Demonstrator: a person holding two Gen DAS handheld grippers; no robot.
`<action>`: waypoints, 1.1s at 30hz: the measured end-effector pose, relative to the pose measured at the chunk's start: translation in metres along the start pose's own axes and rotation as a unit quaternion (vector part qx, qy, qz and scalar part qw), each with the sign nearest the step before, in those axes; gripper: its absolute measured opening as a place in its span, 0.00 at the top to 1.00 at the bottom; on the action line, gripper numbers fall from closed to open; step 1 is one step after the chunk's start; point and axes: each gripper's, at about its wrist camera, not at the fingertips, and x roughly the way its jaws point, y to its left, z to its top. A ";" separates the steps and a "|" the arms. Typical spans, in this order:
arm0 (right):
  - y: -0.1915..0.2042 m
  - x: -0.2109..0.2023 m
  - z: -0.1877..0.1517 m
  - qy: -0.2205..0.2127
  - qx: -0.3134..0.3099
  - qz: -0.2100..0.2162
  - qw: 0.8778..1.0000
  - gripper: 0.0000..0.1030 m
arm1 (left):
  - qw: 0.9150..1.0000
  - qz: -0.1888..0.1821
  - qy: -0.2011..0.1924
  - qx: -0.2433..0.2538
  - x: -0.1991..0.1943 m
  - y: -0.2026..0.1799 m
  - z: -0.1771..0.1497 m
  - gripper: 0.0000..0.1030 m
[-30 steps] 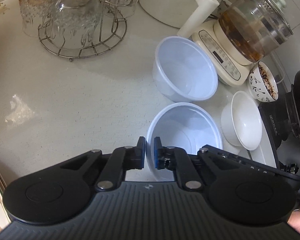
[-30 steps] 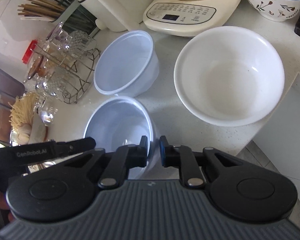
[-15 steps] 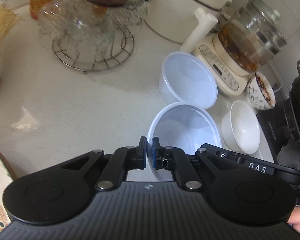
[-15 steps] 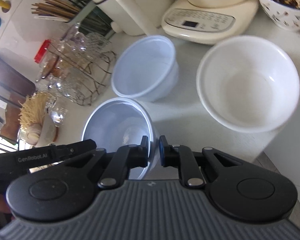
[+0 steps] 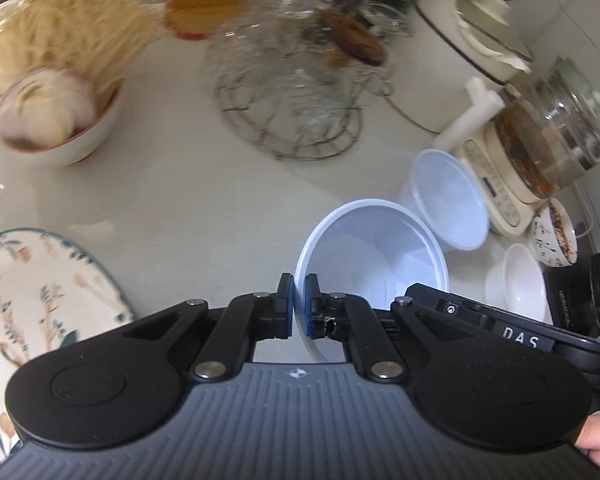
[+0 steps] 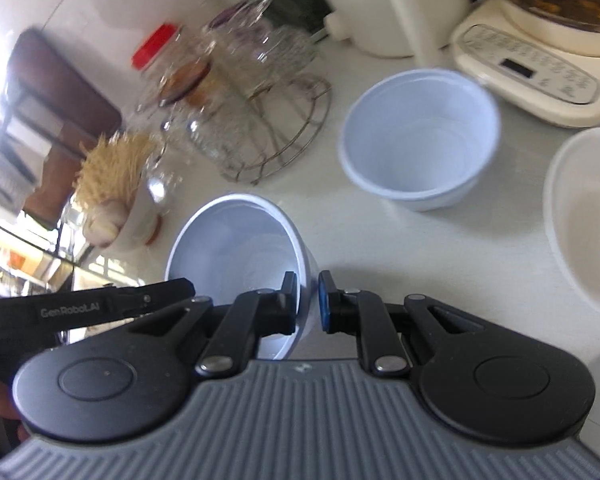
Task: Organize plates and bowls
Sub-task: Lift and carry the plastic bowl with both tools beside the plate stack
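Both the left gripper [image 5: 296, 304] and right gripper [image 6: 308, 300] have jaws clenched on opposite rim edges of the plastic bowl [image 5: 370, 256] held above the surface; keep it level for nesting into the second plastic bowl [image 6: 420, 140]; only the left view shows the floral plate [image 5: 40, 292].

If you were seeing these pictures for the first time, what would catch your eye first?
A translucent plastic bowl, pinched at its rim by the left hand-held gripper and the right hand-held gripper. A matching bowl sits beyond on the counter, left of the white ceramic bowl.
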 end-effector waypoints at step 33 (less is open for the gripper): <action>0.028 0.037 0.001 0.043 -0.066 0.027 0.997 0.83 | 0.996 0.079 0.023 -0.033 0.014 0.036 -0.009 0.90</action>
